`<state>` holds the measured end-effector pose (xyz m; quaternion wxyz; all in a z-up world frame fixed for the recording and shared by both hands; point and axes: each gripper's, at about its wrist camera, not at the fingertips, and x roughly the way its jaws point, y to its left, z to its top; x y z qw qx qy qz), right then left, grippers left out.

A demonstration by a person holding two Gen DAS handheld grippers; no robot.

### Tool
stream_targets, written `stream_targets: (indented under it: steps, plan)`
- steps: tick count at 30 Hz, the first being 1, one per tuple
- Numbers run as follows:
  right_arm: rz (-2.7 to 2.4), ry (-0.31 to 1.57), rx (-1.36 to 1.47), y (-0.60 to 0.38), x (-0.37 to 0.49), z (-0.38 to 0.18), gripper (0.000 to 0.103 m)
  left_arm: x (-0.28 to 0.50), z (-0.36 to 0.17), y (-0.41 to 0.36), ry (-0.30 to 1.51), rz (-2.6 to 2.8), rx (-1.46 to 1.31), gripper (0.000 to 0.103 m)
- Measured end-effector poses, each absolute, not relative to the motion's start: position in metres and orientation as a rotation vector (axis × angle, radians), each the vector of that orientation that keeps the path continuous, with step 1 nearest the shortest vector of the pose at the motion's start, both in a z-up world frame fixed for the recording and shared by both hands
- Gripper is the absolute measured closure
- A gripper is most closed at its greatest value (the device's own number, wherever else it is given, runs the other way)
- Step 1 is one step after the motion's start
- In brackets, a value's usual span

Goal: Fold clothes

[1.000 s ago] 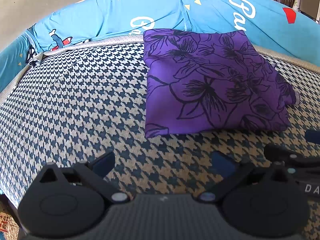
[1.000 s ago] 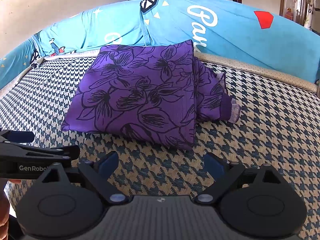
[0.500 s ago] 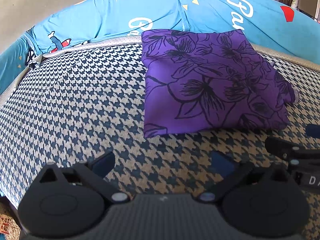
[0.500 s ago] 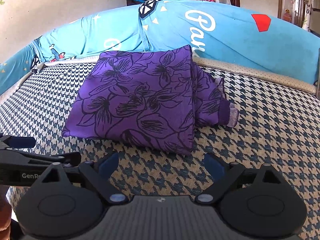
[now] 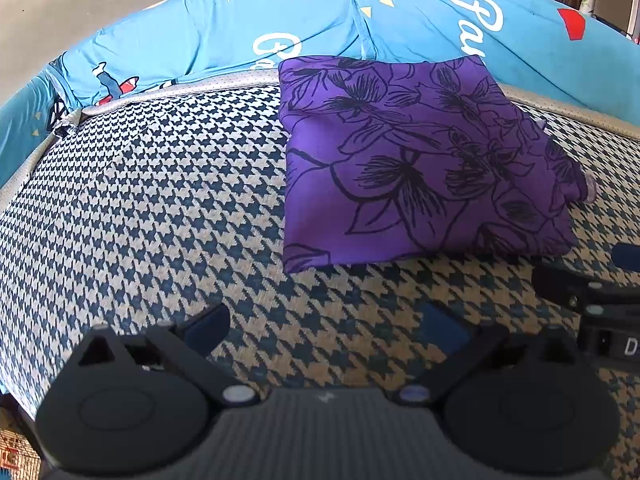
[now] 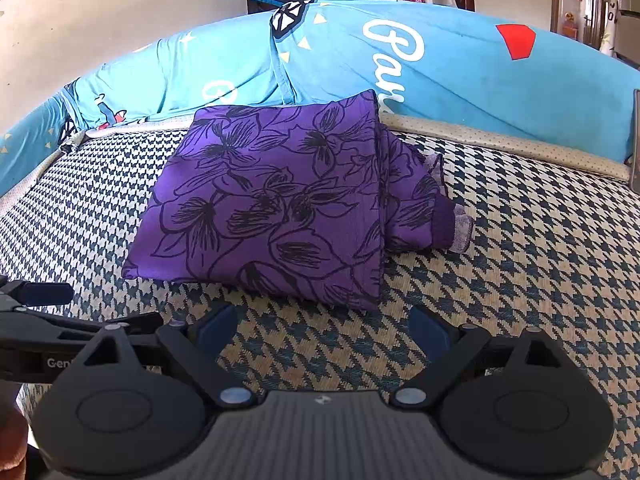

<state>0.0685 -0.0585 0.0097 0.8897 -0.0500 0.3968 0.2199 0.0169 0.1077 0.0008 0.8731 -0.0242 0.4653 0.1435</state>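
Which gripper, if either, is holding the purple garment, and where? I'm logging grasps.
Neither. The left gripper and right gripper are both open, short of the folded purple garment, holding nothing.

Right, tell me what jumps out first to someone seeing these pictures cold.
The purple flower-print garment, folded into a rough square, lies in the middle of the houndstooth mat, one bunched edge sticking out at its right side. Behind it runs a bright blue printed cushion. Nearest the camera, the left gripper and right gripper hover open and empty, short of the garment.
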Motion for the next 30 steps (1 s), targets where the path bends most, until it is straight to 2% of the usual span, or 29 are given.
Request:
stream_targets:
  steps: [30]
  plan:
    - [0.453,0.827,-0.09,-0.0602,0.0694,0.0092,0.011,0.0171,0.001,0.1061,0.973,0.302,-0.036,0.0]
